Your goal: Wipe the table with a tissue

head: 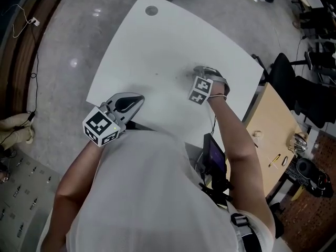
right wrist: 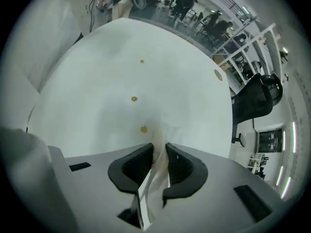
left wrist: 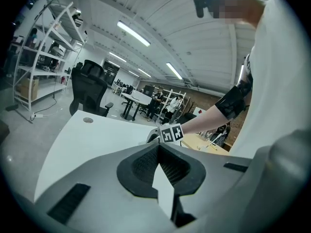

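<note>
Nearest the lens in the head view is the person's white shirt [head: 142, 193], filling the lower middle of the frame. Just beyond it at lower left, the left gripper [head: 137, 100] hangs at the near edge of the table [head: 157, 46]. In its own view the left gripper [left wrist: 158, 147] has its jaws brought together at the tips with nothing between them: clenched and empty. Further on, right of centre, the right gripper [head: 202, 72] points steeply down at the tabletop. The right gripper view shows this gripper [right wrist: 159, 147] clamped on the tissue [right wrist: 155, 174], which is pinched as a bunched strip between the pads, its lower end reaching the table surface. Just ahead of the jaws lies the nearest yellowish spot [right wrist: 143, 129], with a second [right wrist: 134, 99] and third [right wrist: 141, 61] beyond it in a rough line. At the far corner sits a round grommet [head: 151, 10]. Grey floor [head: 68, 51] surrounds the table, with a wooden desk [head: 273, 125] at the right edge. Assessment of the tissue: light, soft and limp, with no stiffness of its own, likely to tear or roll up if dragged hard. It is best gripped at the gathered middle, as now, leaving a loose end to sweep. Count: one tissue, two grippers, one table, three spots, one grommet.
</note>
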Motion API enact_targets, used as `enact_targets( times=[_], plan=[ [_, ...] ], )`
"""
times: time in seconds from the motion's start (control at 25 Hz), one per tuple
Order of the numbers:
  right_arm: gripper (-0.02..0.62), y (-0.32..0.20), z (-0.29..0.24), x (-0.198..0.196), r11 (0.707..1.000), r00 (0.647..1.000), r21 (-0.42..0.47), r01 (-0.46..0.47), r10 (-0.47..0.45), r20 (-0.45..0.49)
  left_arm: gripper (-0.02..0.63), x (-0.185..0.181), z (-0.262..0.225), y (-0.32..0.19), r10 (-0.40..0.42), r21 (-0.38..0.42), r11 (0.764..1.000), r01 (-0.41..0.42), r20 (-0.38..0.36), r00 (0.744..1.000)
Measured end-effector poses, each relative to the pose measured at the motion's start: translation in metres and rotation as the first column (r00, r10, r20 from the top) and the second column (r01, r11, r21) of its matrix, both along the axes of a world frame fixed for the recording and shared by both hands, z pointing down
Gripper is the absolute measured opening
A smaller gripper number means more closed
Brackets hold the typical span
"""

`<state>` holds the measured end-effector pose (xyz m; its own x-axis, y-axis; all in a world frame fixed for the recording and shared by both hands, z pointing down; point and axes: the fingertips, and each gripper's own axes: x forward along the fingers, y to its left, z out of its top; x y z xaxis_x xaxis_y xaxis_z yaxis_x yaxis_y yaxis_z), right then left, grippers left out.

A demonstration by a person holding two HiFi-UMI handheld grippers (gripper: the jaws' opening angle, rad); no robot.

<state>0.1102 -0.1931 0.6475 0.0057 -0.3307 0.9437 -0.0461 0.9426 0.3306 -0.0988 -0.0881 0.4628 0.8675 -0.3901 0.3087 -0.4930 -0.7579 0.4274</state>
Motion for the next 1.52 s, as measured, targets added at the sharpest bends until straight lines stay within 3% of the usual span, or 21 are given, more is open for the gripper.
enact_targets(
  times=[0.36, 0.68, 0.8, 0.88, 0.96, 1.0, 1.04, 1.08, 1.16, 1.24, 1.32, 1.36, 1.4, 1.44, 1.52],
  plan=[
    [0.077, 0.024, 0.003, -0.013, 0.991, 0.981, -0.007, 0.135, -0.135, -0.138, 0.005, -0.008, -0.001, 0.005, -0.003, 0.005, 1.000, 0.004, -0.009, 1.000],
    [0.077, 0.068, 0.003, -0.019, 0.952, 0.927, -0.065, 0.300, -0.307, -0.215, 0.006, -0.013, -0.002, 0.005, 0.008, 0.012, 1.000, -0.008, -0.013, 1.000],
    [0.077, 0.087, 0.004, -0.021, 0.927, 0.903, -0.118, 0.355, -0.373, -0.213, 0.006, -0.013, -0.003, 0.004, 0.014, 0.017, 1.000, -0.013, -0.016, 1.000],
    [0.077, 0.102, 0.003, -0.023, 0.915, 0.907, -0.180, 0.362, -0.390, -0.159, 0.006, -0.011, -0.004, 0.003, 0.019, 0.020, 1.000, -0.019, -0.020, 1.000],
    [0.077, 0.113, -0.002, -0.028, 0.928, 0.955, -0.245, 0.279, -0.295, -0.031, 0.006, -0.008, -0.006, 0.002, 0.026, 0.024, 0.999, -0.026, -0.025, 0.999],
    [0.077, 0.114, -0.006, -0.032, 0.942, 0.981, -0.273, 0.193, -0.183, 0.062, 0.005, -0.007, -0.007, 0.002, 0.029, 0.027, 0.999, -0.028, -0.028, 0.999],
    [0.077, 0.111, -0.012, -0.036, 0.950, 0.986, -0.297, 0.092, -0.045, 0.160, 0.006, -0.007, -0.007, 0.001, 0.031, 0.029, 0.999, -0.030, -0.031, 0.999],
    [0.077, 0.105, -0.018, -0.038, 0.948, 0.963, -0.317, -0.015, 0.099, 0.250, 0.006, -0.007, -0.007, 0.000, 0.032, 0.030, 0.999, -0.031, -0.033, 0.999],
    [0.077, 0.084, -0.027, -0.034, 0.910, 0.858, -0.347, -0.227, 0.356, 0.371, 0.006, -0.010, -0.006, 0.000, 0.033, 0.028, 0.999, -0.032, -0.036, 0.999],
    [0.077, 0.063, -0.031, -0.021, 0.831, 0.716, -0.373, -0.412, 0.548, 0.432, 0.006, -0.013, -0.006, 0.001, 0.034, 0.025, 0.999, -0.033, -0.038, 0.999],
    [0.077, 0.047, -0.033, -0.010, 0.741, 0.579, -0.399, -0.540, 0.671, 0.463, 0.006, -0.015, -0.006, 0.001, 0.034, 0.025, 0.999, -0.033, -0.038, 0.999],
    [0.077, 0.042, -0.032, -0.007, 0.706, 0.531, -0.408, -0.579, 0.706, 0.469, 0.006, -0.017, -0.005, 0.000, 0.033, 0.025, 0.999, -0.032, -0.039, 0.999],
    [0.077, 0.039, -0.030, -0.006, 0.687, 0.507, -0.410, -0.600, 0.723, 0.470, 0.006, -0.018, -0.005, 0.000, 0.031, 0.024, 0.999, -0.030, -0.039, 0.999],
    [0.077, 0.037, -0.028, -0.007, 0.689, 0.511, -0.400, -0.604, 0.720, 0.469, 0.006, -0.019, -0.005, 0.000, 0.028, 0.024, 0.999, -0.028, -0.040, 0.999],
    [0.077, 0.035, -0.024, -0.016, 0.751, 0.597, -0.346, -0.563, 0.659, 0.458, 0.006, -0.022, -0.005, -0.001, 0.026, 0.022, 0.999, -0.026, -0.040, 0.999]
  ],
)
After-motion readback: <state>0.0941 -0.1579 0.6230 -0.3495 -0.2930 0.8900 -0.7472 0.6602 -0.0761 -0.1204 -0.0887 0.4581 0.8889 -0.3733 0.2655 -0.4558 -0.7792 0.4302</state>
